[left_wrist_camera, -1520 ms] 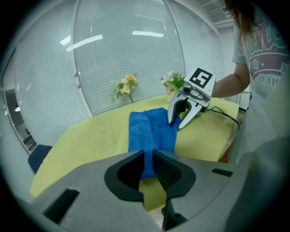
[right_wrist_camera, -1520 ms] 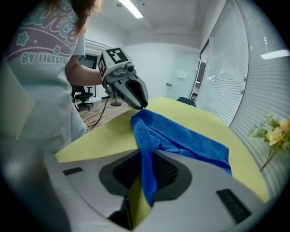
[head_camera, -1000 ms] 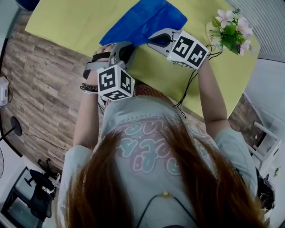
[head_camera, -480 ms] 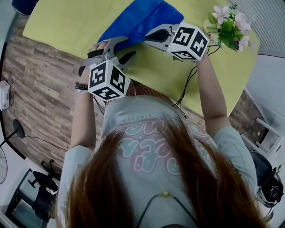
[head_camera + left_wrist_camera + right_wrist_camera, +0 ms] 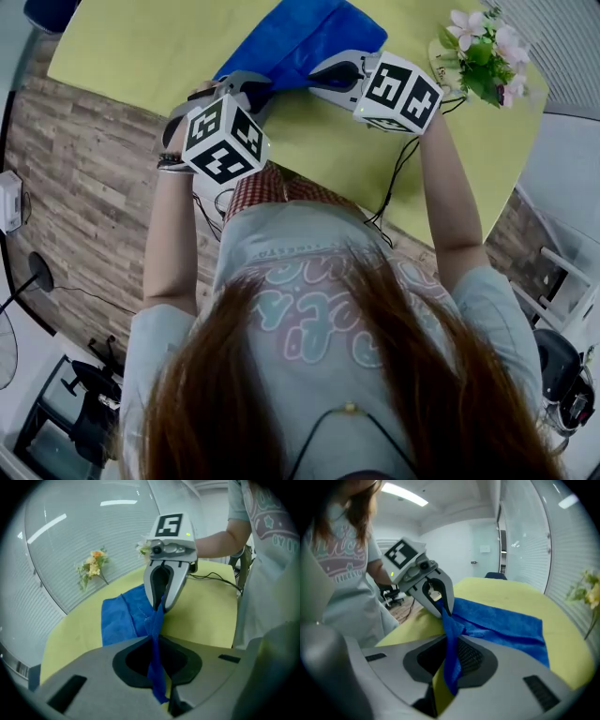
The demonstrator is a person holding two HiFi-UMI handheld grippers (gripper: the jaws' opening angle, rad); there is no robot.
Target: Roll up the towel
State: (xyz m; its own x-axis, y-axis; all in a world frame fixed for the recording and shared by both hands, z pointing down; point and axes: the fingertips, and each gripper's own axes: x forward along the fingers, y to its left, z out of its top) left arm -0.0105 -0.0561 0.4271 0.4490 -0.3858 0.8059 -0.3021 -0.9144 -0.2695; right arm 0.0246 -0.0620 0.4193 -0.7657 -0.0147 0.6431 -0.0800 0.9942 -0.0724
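A blue towel (image 5: 300,37) lies on the yellow table (image 5: 131,47), its near edge lifted. My left gripper (image 5: 246,91) is at the towel's near left corner, its jaws closing on a strip of the cloth (image 5: 154,634). My right gripper (image 5: 322,77) is just to its right on the same edge. Its jaws are easing open, but the pads still pinch the blue fabric (image 5: 451,644). Each gripper shows in the other's view, tip to tip: the right gripper (image 5: 161,603) and the left gripper (image 5: 442,607), with the towel bunched between them.
A small pot of pink and white flowers (image 5: 485,54) stands on the table at the right, behind my right gripper. A black cable (image 5: 398,178) trails over the table's near edge. Wood-pattern floor (image 5: 66,187) lies to the left. More flowers (image 5: 93,566) show behind the table.
My left gripper's jaws stood open half a second ago and are now closed on the towel's edge; that hand also tilted. The right gripper has stayed put.
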